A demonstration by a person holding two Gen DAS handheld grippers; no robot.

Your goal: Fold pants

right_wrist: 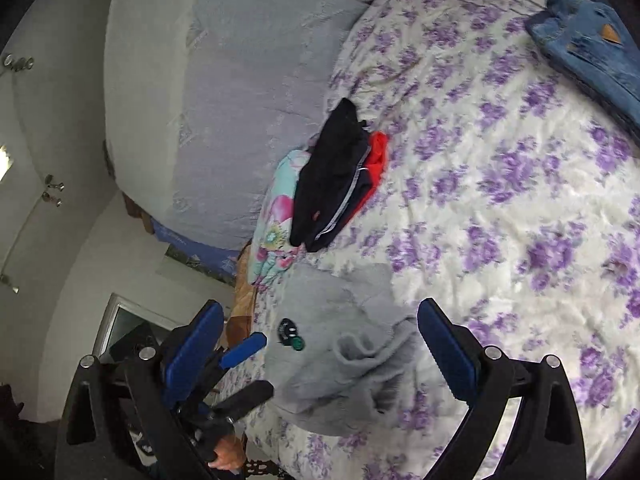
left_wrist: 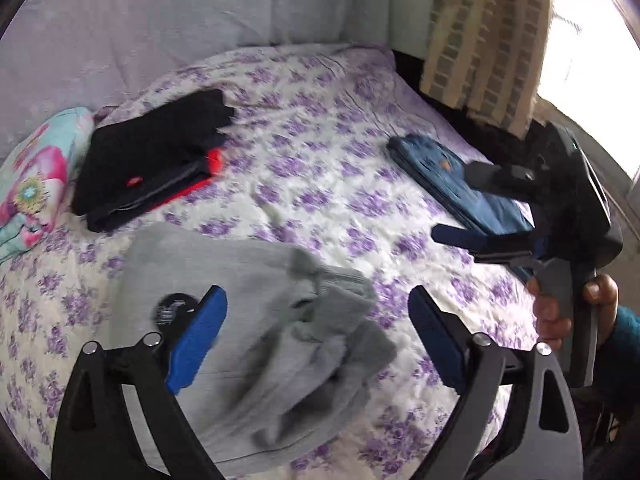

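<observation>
Grey sweatpants (left_wrist: 260, 300) lie crumpled in a loose heap on the purple-flowered bedsheet (left_wrist: 320, 184), a round dark patch (left_wrist: 172, 308) showing on top. My left gripper (left_wrist: 316, 336) hovers over the heap with its blue pads wide apart; it is open and nothing is pressed between them. In the right wrist view the same grey sweatpants (right_wrist: 340, 360) lie below my right gripper (right_wrist: 320, 350), which is also open and grips nothing. The right gripper (left_wrist: 476, 208), held by a hand, also shows at the right of the left wrist view, above the sheet. The left gripper (right_wrist: 246, 374) appears at the bed's edge.
A folded stack of dark clothes with a red layer (left_wrist: 152, 160) lies at the far left beside a flowered pillow (left_wrist: 36, 176). Folded blue jeans (left_wrist: 448, 180) lie at the far right. A patterned curtain (left_wrist: 480, 40) and a bright window stand behind.
</observation>
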